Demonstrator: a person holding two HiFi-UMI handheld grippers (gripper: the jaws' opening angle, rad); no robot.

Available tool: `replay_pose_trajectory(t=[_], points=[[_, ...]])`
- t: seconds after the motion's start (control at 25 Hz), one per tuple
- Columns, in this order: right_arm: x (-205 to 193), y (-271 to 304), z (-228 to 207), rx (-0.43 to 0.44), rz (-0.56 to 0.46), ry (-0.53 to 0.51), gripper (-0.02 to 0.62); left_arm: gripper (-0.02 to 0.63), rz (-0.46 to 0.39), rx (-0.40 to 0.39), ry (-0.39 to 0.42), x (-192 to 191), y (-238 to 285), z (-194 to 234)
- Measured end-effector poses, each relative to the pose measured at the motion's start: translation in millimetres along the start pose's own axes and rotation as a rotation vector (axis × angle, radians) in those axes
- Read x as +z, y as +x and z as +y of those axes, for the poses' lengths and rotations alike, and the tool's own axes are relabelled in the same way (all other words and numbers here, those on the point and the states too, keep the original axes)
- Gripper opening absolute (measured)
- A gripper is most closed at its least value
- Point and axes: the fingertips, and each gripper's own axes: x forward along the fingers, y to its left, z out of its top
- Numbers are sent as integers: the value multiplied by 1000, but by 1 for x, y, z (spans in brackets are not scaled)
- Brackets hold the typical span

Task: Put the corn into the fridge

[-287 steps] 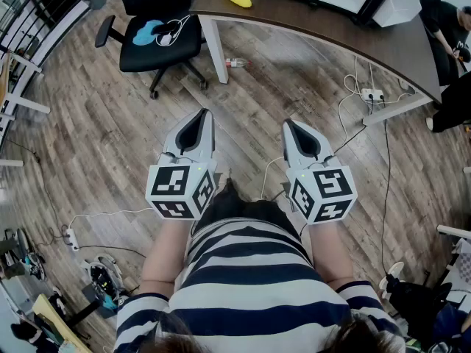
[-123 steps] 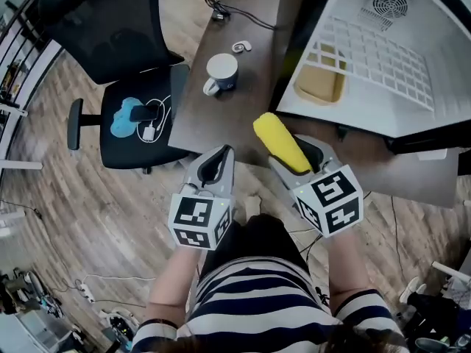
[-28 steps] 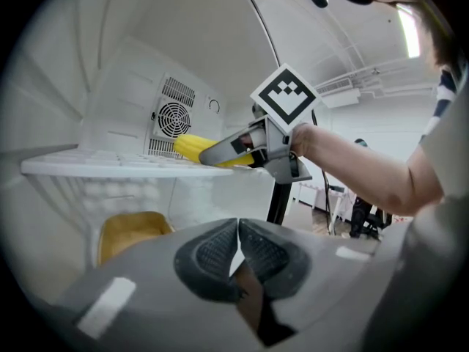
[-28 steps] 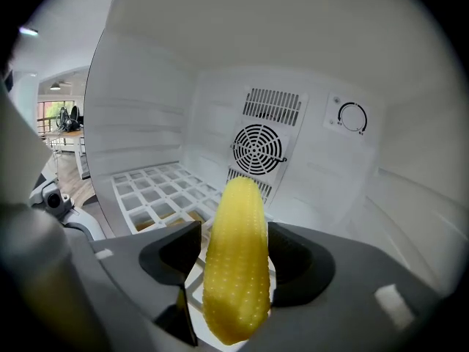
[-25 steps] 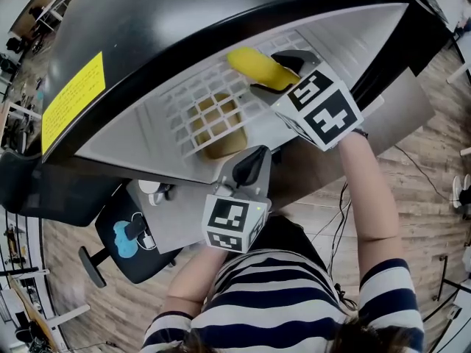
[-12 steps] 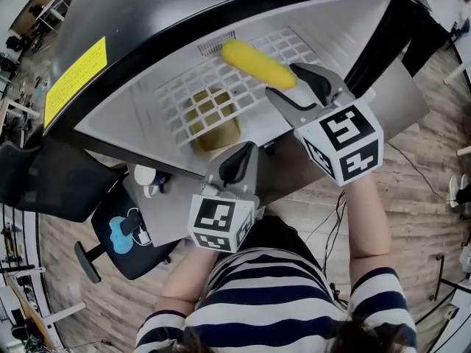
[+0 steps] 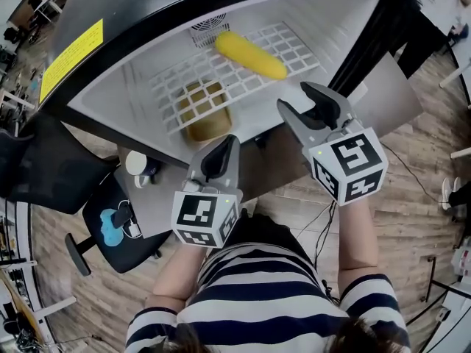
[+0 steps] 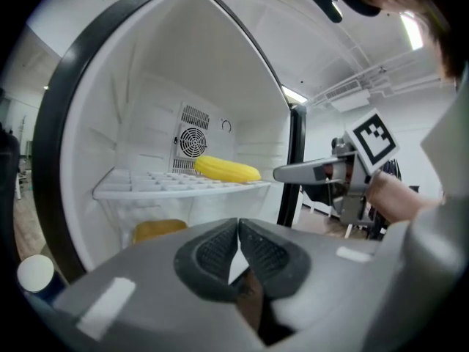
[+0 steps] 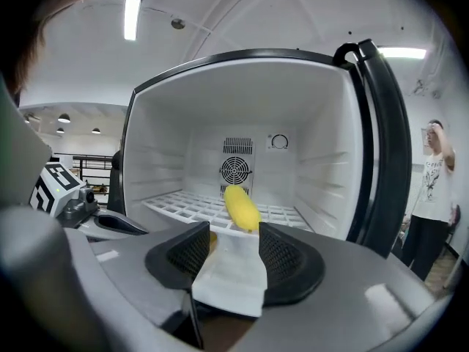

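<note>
The yellow corn (image 7: pixel 250 55) lies on its side on the white wire shelf (image 7: pixel 184 87) inside the open fridge, free of both grippers. The right gripper view shows the corn (image 9: pixel 241 206) straight ahead, beyond the jaws. My right gripper (image 7: pixel 298 100) hangs just outside the fridge's front edge, open, and its jaws have just been closing with nothing between them. The left gripper (image 7: pixel 223 149) is lower and nearer to me, below the shelf's front, shut and empty. In the left gripper view the corn (image 8: pixel 227 169) rests before the rear fan grille.
A yellow-brown block (image 7: pixel 204 118) sits under the shelf. The black fridge door (image 9: pixel 381 160) stands open at the right, with a person (image 9: pixel 429 196) beyond it. A mug (image 7: pixel 138 166) stands on the desk at the left, beside a black chair (image 7: pixel 110 219).
The right gripper let go of the corn on the shelf and drew back out of the fridge towards me, its jaws narrowing. The left gripper shifted slightly.
</note>
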Motion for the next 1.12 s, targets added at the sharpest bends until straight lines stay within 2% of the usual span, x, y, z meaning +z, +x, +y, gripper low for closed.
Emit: replay_pose_trajectory(t=[0.2, 0.44, 0.76, 0.88, 1.12], points=[[-15, -12, 1, -23, -3, 59, 189, 0, -8, 25, -2, 0, -6, 4], [-38, -22, 16, -3, 7, 136, 158, 0, -4, 55, -23, -5, -12, 10], [-69, -27, 25, -36, 32, 223, 9, 0, 8, 77, -37, -12, -20, 17], [-76, -31, 26, -37, 35, 254, -2, 0, 11, 89, -37, -15, -23, 18], [-92, -37, 26, -63, 51, 251, -3, 0, 34, 102, -40, -26, -29, 21]])
